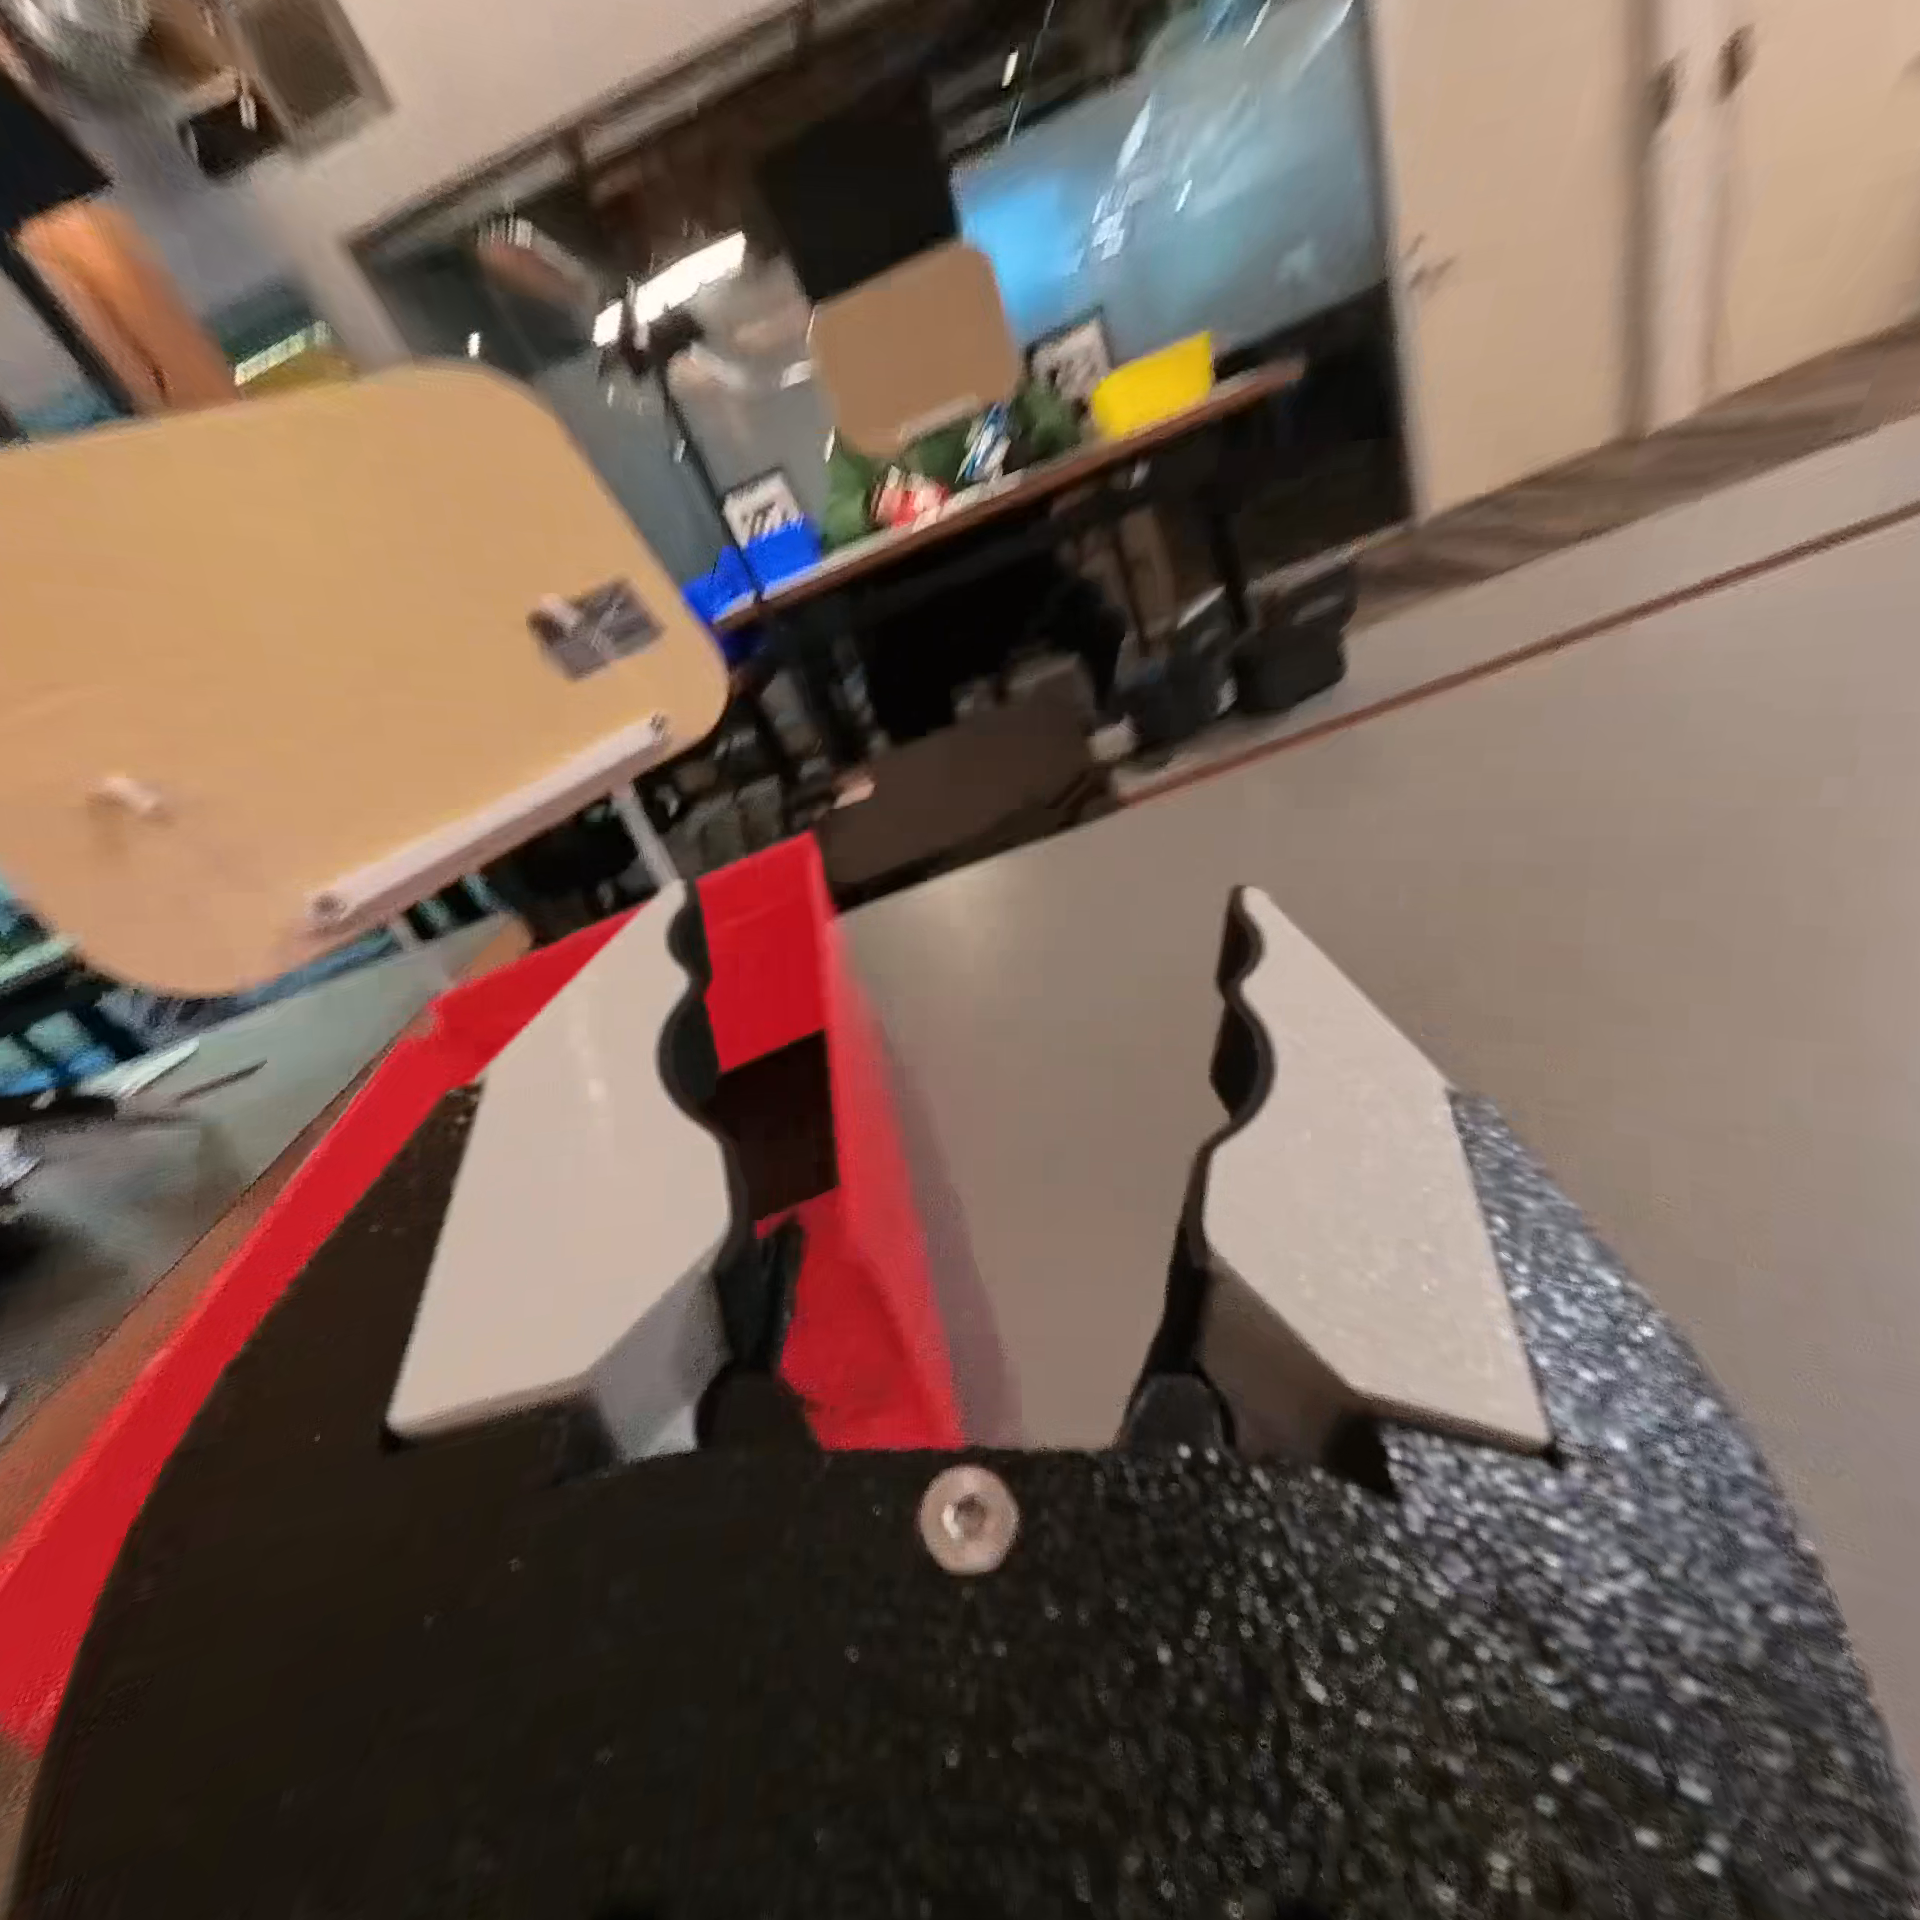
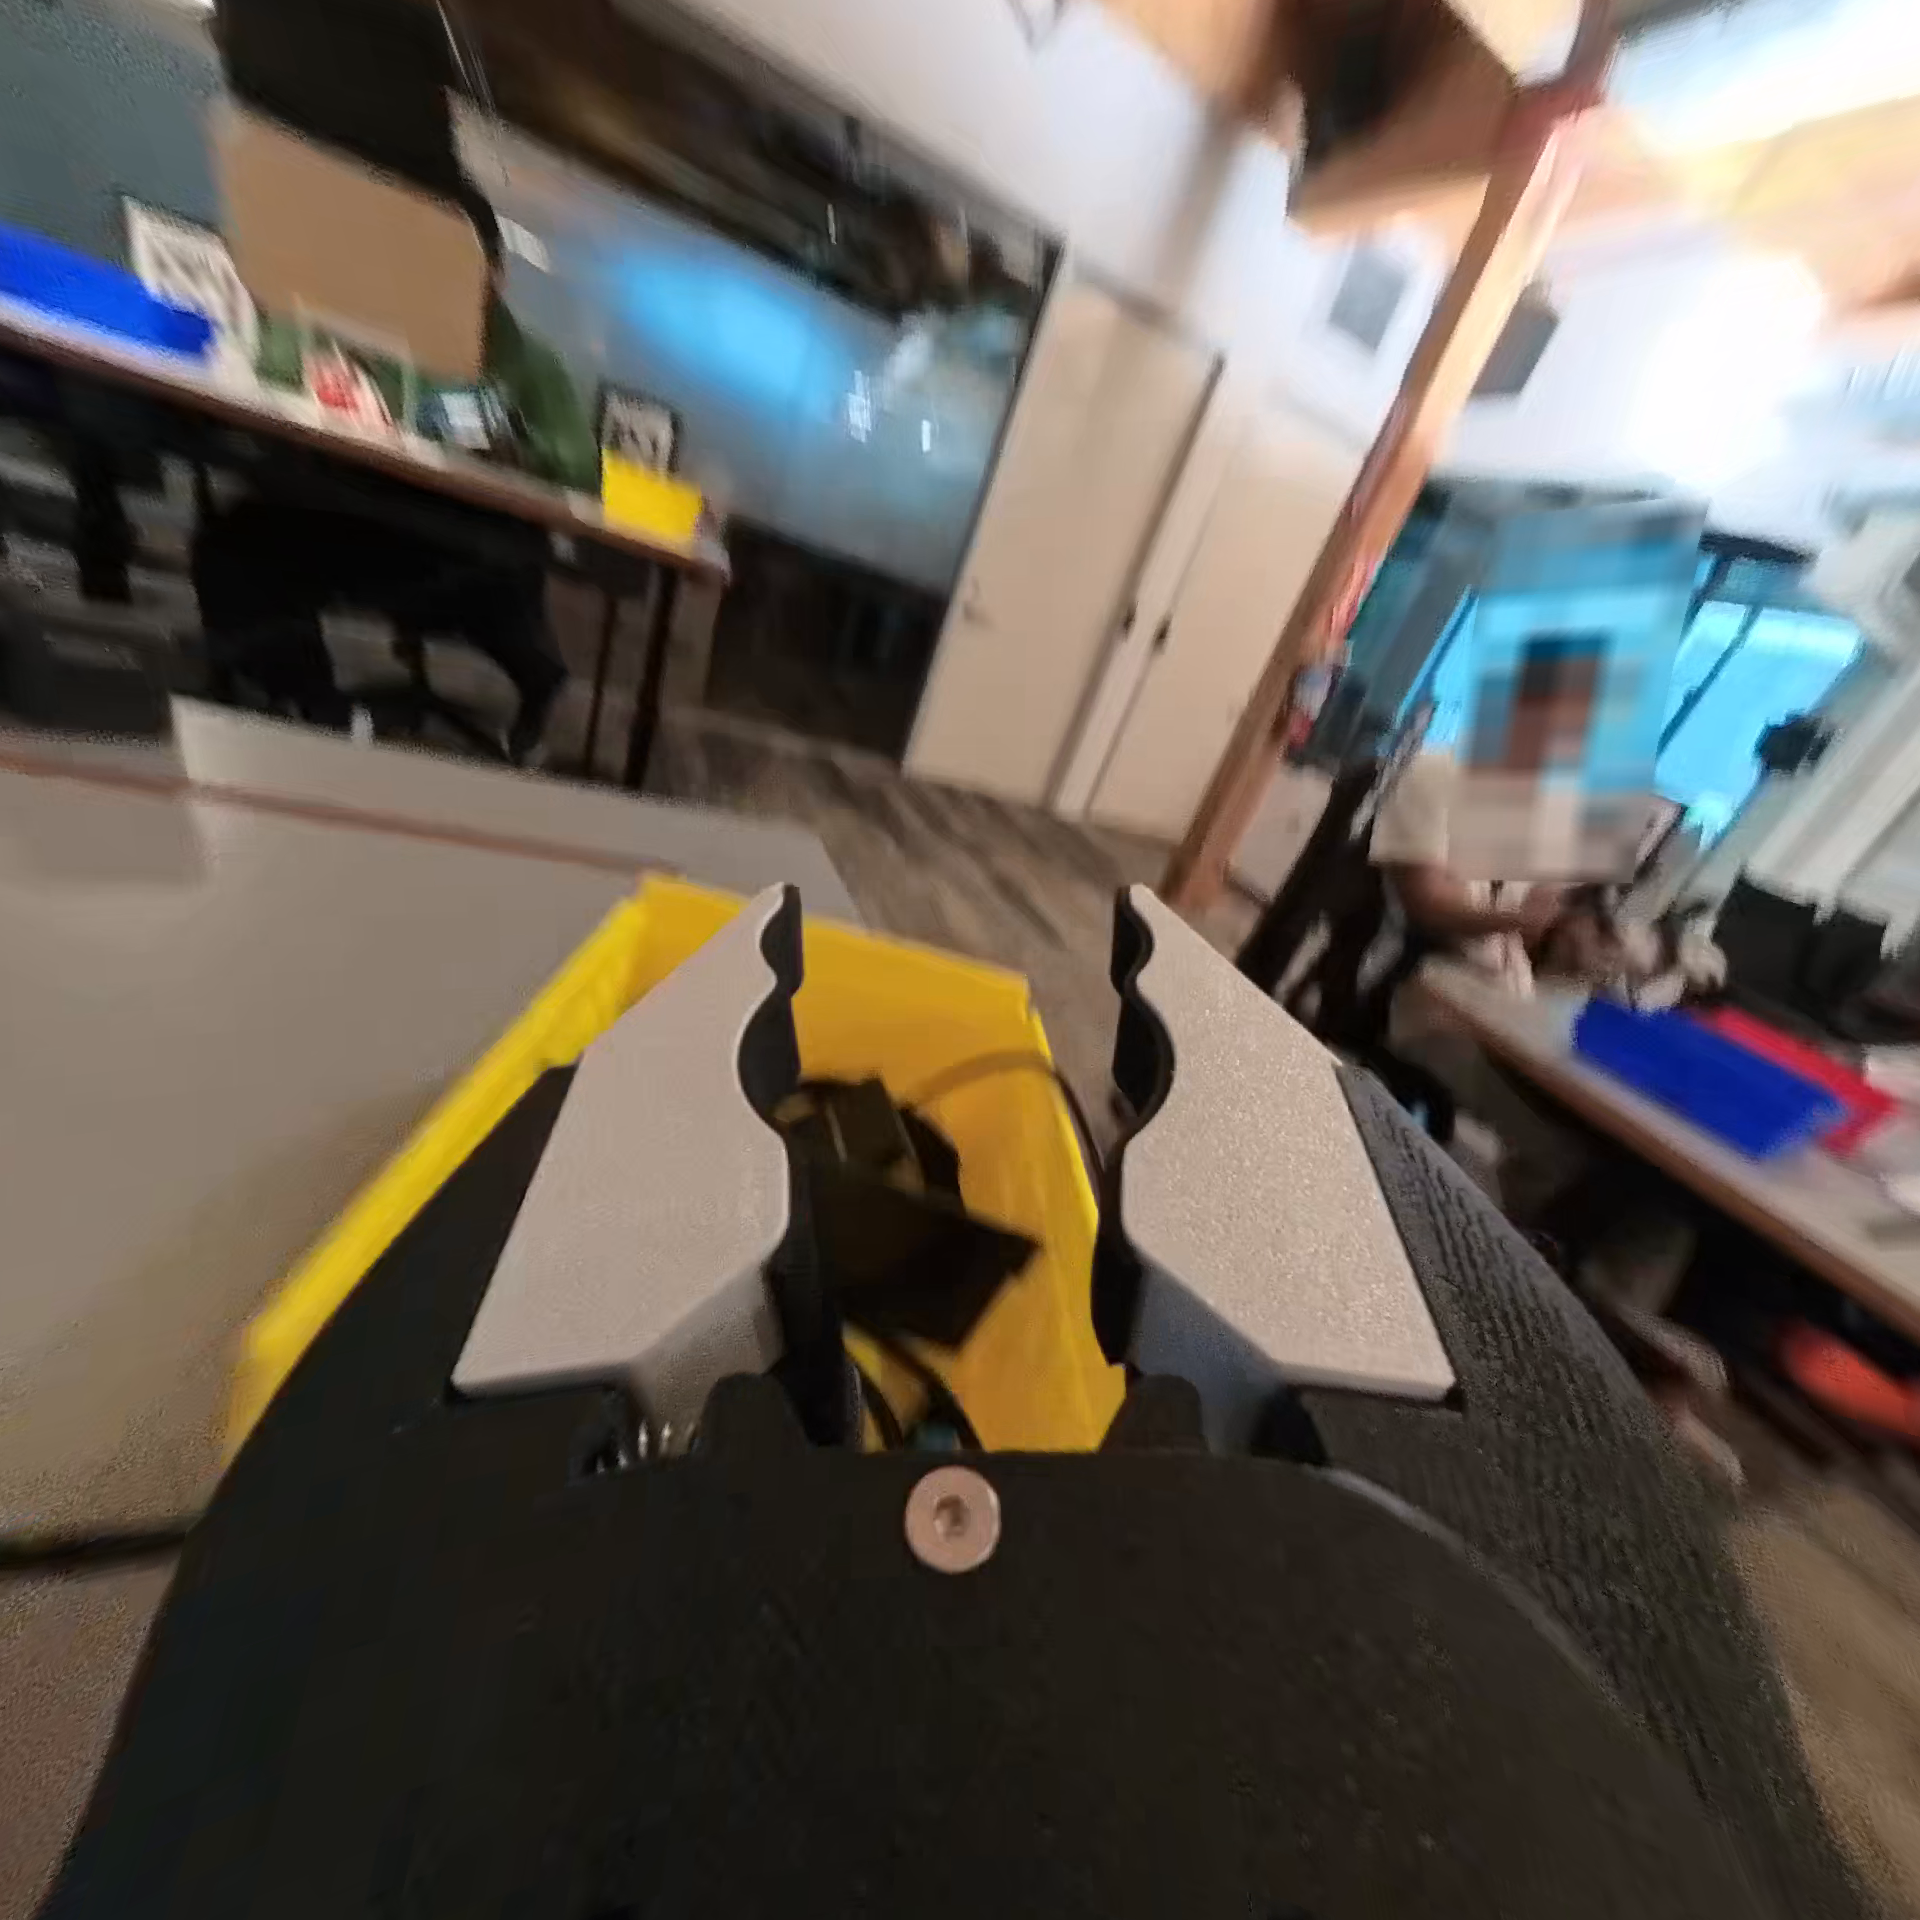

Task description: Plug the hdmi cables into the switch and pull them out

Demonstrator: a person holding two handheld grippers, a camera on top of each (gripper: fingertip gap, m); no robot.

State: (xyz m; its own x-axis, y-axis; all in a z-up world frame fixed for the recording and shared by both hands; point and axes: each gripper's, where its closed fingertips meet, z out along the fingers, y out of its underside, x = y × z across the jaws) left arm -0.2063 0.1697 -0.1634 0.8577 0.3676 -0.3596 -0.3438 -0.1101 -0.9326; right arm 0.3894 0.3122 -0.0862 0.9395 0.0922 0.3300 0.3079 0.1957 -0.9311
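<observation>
In the left wrist view my left gripper (image 1: 961, 914) is open and empty above a red bin (image 1: 769, 966) at the table's left edge. A dark block (image 1: 779, 1127), perhaps the switch, lies in that bin between the fingers. In the right wrist view my right gripper (image 2: 956, 925) is open and empty over a yellow bin (image 2: 935, 1049) that holds black cables and plugs (image 2: 904, 1195). Both views are blurred by motion.
The grey table (image 1: 1455, 935) stretches to the right of the red bin. A tan chair back (image 1: 312, 665) stands close on the left. Farther off are a cluttered table (image 1: 1039, 478) with a yellow tub, and a side table (image 2: 1714, 1164) with blue and red bins. The gap from one gripper's tips to the other's is roughly 60 cm.
</observation>
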